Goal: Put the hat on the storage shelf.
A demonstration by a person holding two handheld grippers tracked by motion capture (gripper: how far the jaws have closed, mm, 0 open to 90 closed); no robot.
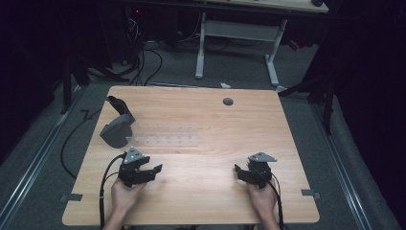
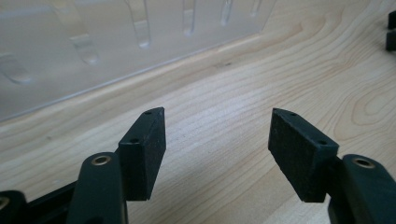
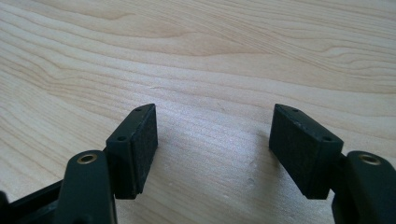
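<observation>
Light wooden tabletop [image 1: 210, 158] in dark room | clear plastic slotted rack [image 1: 165, 136] lies just beyond left gripper [image 1: 155, 170] | both left and right gripper [image 1: 238, 171] held wide open, empty

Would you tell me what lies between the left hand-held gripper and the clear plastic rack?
Only bare wooden table, seen in the left gripper view, separates the open left hand-held gripper from the clear rack.

Dark room; grey carpet floor [image 1: 230, 72]; white-legged desk [image 1: 238, 29] behind.

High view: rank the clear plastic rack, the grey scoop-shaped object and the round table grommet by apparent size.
1. clear plastic rack, largest.
2. grey scoop-shaped object.
3. round table grommet, smallest, though it lies farthest from the camera.
</observation>
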